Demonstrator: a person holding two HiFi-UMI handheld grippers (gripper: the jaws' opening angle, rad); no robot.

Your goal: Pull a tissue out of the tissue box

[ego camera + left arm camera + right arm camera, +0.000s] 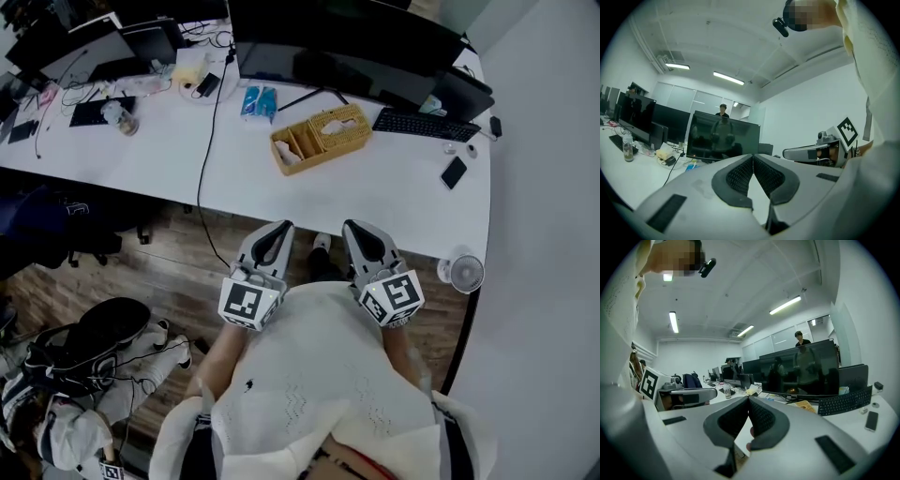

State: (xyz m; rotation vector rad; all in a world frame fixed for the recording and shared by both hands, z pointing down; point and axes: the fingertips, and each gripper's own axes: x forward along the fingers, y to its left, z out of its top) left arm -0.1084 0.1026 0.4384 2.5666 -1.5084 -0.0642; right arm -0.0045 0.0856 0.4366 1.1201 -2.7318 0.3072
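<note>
Both my left gripper (280,228) and right gripper (352,228) have fingers closed, empty, well short of the tissue box (323,136); unopened, they may shove it across the bench (403,192).

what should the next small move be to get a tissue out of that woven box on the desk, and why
Probably carry the right gripper forward over the desk edge toward the tissue box, opening its jaws on the way. It and the left gripper are short of the desk, jaws together and empty, while a tissue pokes from the box top.
</note>
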